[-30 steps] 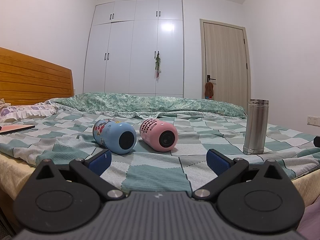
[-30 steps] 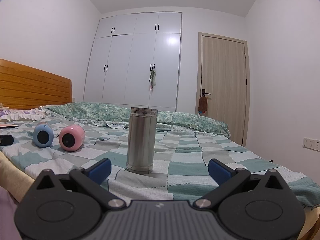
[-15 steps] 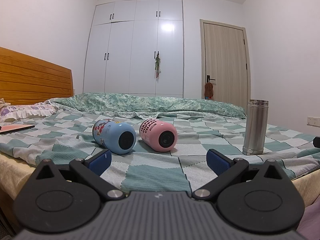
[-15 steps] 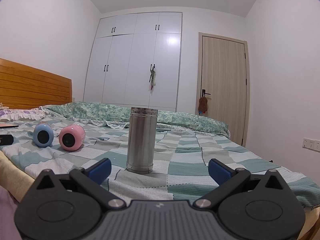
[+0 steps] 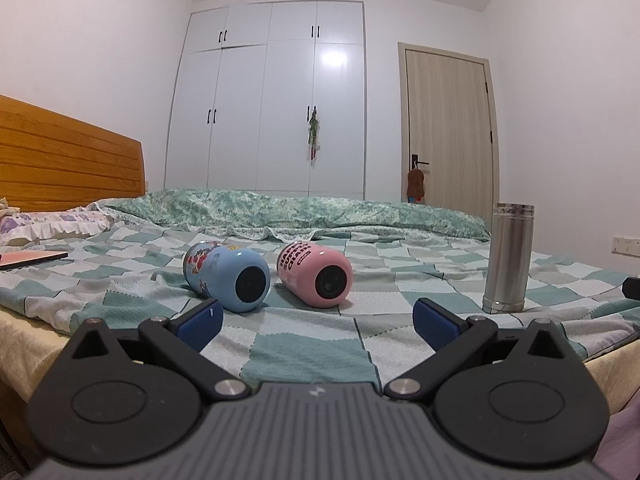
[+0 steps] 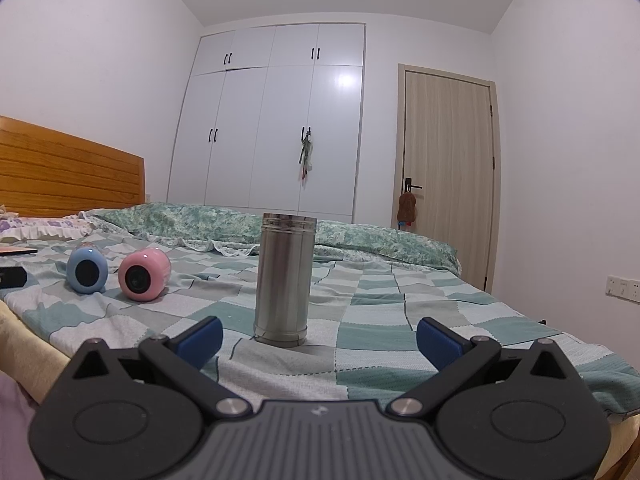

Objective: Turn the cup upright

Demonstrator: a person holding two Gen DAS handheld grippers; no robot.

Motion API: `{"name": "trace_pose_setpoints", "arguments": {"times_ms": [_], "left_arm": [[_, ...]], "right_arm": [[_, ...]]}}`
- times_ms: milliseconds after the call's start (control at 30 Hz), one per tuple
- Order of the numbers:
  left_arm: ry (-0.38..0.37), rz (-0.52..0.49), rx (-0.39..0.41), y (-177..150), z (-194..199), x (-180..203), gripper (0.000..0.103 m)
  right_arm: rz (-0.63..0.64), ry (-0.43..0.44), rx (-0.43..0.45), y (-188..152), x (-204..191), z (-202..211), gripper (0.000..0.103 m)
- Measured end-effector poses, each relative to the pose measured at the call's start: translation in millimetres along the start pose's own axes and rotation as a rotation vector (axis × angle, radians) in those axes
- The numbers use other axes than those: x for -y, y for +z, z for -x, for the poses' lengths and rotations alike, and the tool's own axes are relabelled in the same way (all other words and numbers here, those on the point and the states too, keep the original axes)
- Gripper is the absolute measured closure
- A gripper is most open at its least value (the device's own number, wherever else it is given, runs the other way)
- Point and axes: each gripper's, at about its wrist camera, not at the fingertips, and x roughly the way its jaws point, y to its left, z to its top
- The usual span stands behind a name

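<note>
A blue cup (image 5: 226, 278) and a pink cup (image 5: 316, 278) lie on their sides on the checked bedspread, round ends toward me. A steel cup (image 5: 508, 258) stands on end to their right. My left gripper (image 5: 316, 326) is open and empty, just short of the two lying cups. My right gripper (image 6: 318, 338) is open and empty, close in front of the steel cup (image 6: 285, 282). The blue cup (image 6: 87, 270) and the pink cup (image 6: 144, 274) show far left in the right wrist view.
The bed (image 5: 304, 356) has a wooden headboard (image 5: 68, 160) at left and a rumpled green quilt (image 5: 280, 210) at the back. A flat pink book (image 5: 28, 258) lies at far left. A white wardrobe (image 5: 272, 100) and a door (image 5: 450, 132) stand behind.
</note>
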Motion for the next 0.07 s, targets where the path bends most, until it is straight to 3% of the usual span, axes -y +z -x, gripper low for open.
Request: {"name": "trace_pose_setpoints", "arguments": {"times_ms": [67], "left_arm": [[0.002,0.0,-0.002,0.6,-0.8,-0.1,0.0]], "right_arm": [[0.0,0.0,0.0,0.0,-0.1,0.0,0.0]]}}
